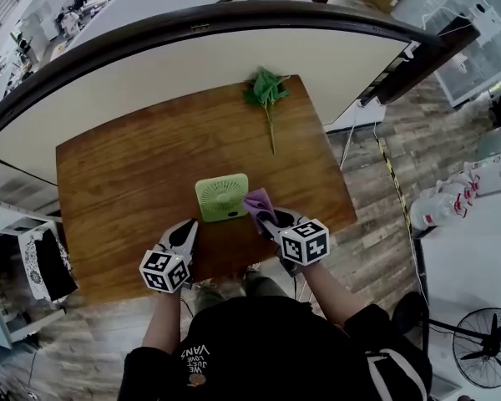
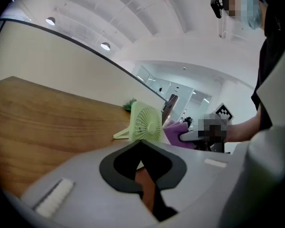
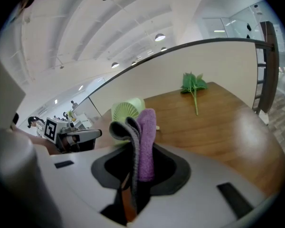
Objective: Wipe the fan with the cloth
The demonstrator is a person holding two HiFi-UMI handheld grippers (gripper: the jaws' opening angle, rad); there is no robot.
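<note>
A small light-green desk fan (image 1: 222, 197) stands upright near the front middle of the wooden table (image 1: 125, 174). My right gripper (image 1: 265, 217) is shut on a folded purple and grey cloth (image 1: 259, 202), which is close against the fan's right side. In the right gripper view the cloth (image 3: 145, 141) sticks up between the jaws, with the fan (image 3: 125, 110) just behind it. My left gripper (image 1: 186, 232) hovers left of and in front of the fan, shut with nothing in it. The left gripper view shows the fan (image 2: 146, 122) ahead and the cloth (image 2: 175, 133) to its right.
A green leafy sprig (image 1: 267, 98) lies at the table's far edge. A curved white partition (image 1: 192, 57) runs behind the table. On the floor, a white shelf unit (image 1: 17, 249) stands to the left and a standing fan (image 1: 484, 349) at the lower right.
</note>
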